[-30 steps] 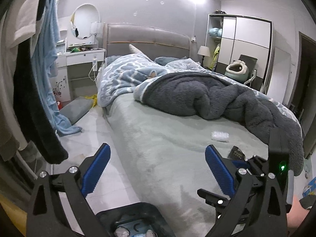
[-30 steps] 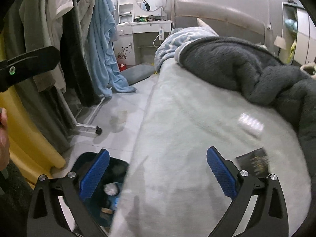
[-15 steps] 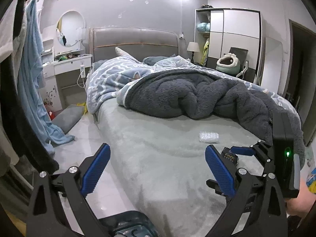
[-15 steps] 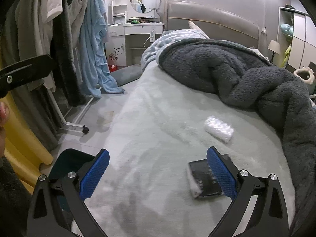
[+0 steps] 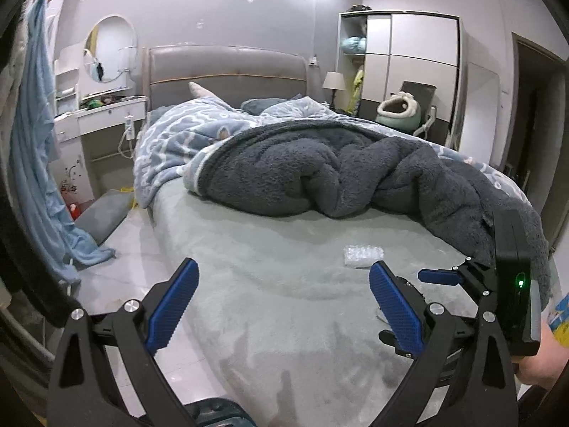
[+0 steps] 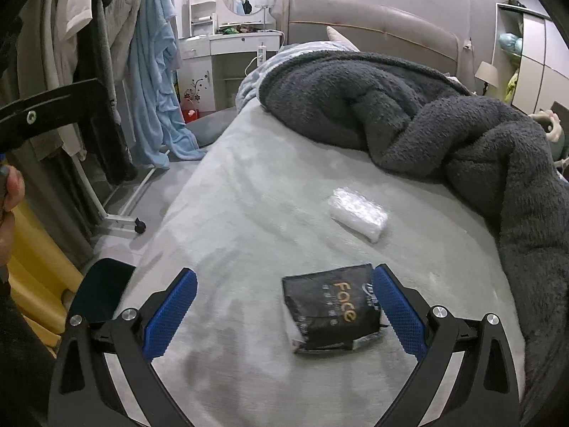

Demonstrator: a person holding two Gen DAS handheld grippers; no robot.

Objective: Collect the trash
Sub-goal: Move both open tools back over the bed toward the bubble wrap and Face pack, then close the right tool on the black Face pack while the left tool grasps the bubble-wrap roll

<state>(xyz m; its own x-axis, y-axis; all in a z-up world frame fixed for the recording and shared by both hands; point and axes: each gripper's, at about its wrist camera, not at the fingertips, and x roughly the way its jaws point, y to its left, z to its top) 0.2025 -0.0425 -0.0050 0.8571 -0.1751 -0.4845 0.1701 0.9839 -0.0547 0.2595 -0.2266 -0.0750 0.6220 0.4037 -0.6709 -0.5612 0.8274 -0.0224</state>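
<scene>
From the left wrist, the left gripper (image 5: 281, 306) hangs spread wide over the bed (image 5: 284, 267), empty; a clear plastic wrapper (image 5: 362, 256) lies ahead. From the right wrist, the right gripper (image 6: 284, 311) is spread around a black packet (image 6: 330, 313), its right pad just beside the packet's edge; the bin (image 6: 99, 288) sits beside the bed.

Black packet (image 6: 330, 309), gold lettering; grey-green bedsheet (image 6: 249, 213).

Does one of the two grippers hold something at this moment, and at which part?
Nothing is held. The left gripper is open above the bed. The right gripper is open too; the flat black plastic packet lies on the grey-green bedsheet between its fingers, ungripped.
</scene>
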